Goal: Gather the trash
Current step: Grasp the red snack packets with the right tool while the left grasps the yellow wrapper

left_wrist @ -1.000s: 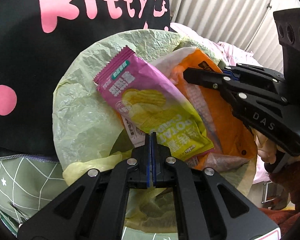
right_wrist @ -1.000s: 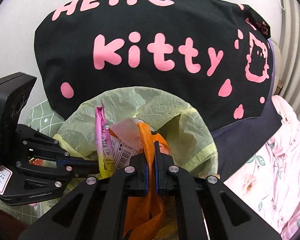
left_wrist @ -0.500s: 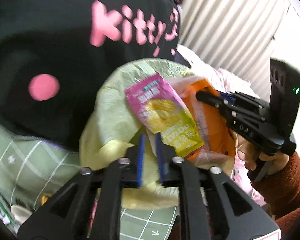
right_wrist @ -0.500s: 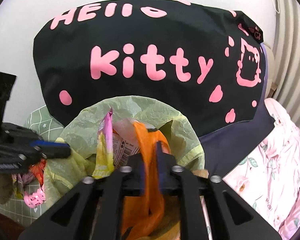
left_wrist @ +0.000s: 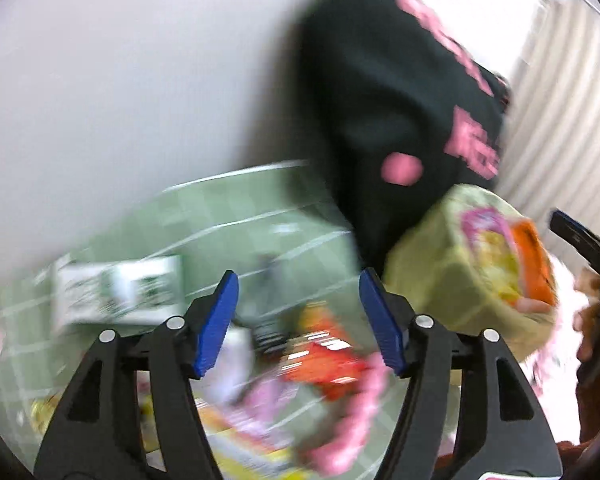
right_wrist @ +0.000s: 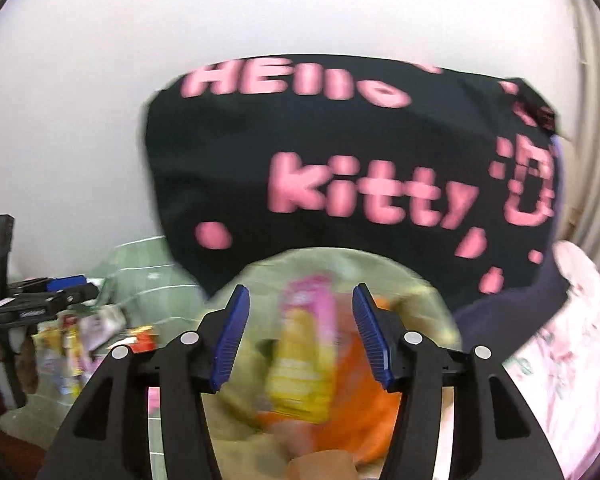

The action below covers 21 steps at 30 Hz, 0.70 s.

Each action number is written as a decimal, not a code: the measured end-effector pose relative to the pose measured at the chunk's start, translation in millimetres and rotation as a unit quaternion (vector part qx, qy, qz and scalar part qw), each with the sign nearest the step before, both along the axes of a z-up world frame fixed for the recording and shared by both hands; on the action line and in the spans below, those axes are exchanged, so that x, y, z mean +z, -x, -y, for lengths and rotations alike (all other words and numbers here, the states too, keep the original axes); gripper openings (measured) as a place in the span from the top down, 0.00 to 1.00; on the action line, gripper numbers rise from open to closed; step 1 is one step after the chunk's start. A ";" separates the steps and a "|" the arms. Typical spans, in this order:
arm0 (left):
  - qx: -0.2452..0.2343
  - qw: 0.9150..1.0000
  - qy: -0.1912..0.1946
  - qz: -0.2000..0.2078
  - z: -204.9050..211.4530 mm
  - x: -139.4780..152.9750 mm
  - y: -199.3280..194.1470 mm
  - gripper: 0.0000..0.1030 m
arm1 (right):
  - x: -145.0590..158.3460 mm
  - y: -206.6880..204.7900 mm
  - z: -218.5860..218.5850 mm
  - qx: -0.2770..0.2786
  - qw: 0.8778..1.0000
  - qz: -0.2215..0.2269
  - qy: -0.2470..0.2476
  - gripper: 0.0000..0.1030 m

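Observation:
The pale green trash bag (right_wrist: 340, 264) stands open against a black cushion. In it lie a pink-and-yellow chip packet (right_wrist: 304, 352) and an orange wrapper (right_wrist: 364, 392). My right gripper (right_wrist: 302, 336) hovers over the bag's mouth, jaws opening, and its pads touch nothing. My left gripper (left_wrist: 300, 320) is off to the left of the bag (left_wrist: 440, 280), jaws opening with nothing gripped. Below it, a blurred red wrapper (left_wrist: 324, 364) and other loose wrappers lie on a green checked cloth (left_wrist: 220, 216). The left gripper (right_wrist: 40, 304) shows at the left edge of the right wrist view.
A black cushion with pink letters (right_wrist: 340, 160) leans on the white wall behind the bag. A white-and-green box (left_wrist: 116, 288) lies on the cloth. More wrappers (right_wrist: 80, 332) are heaped left of the bag. Pink floral fabric (right_wrist: 560, 340) lies to the right.
Both grippers have opened and let go of the chip packet and the orange wrapper, which now lie in the bag. The left gripper swung left to the wrapper pile; the right drew back slightly.

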State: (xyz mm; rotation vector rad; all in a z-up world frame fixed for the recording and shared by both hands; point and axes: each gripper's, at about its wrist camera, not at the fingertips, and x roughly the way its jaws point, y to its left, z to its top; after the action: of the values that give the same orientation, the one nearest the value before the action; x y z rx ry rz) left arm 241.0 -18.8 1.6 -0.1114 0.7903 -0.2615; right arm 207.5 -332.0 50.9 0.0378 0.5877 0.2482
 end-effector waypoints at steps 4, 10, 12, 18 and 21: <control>0.093 0.996 0.007 -0.003 -60.4 -10.4 24.6 0.37 | -8.7 -3.8 -49.1 0.070 0.998 -0.006 -0.007 0.51; 0.158 0.987 0.018 -0.020 -116.7 -22.6 65.4 0.32 | -39.0 -9.4 -127.6 0.153 0.987 -0.046 0.028 0.51; 0.151 0.987 0.038 -0.038 -121.8 -30.5 72.3 0.30 | -53.3 -10.7 -149.0 0.184 0.980 -0.065 0.032 0.52; 0.170 0.982 0.040 -0.066 -130.3 -46.2 92.7 0.30 | -72.6 -2.1 -193.1 0.246 0.965 -0.083 0.045 0.52; 0.173 0.983 0.030 -0.048 -134.2 -40.9 97.9 0.30 | -74.0 2.0 -209.7 0.252 0.964 -0.070 0.055 0.52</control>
State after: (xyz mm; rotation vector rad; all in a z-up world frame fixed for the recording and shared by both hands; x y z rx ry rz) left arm 143.0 115.4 -39.3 -0.3156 0.8446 0.0500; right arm 205.4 -122.3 -23.1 -0.2069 0.7463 0.7116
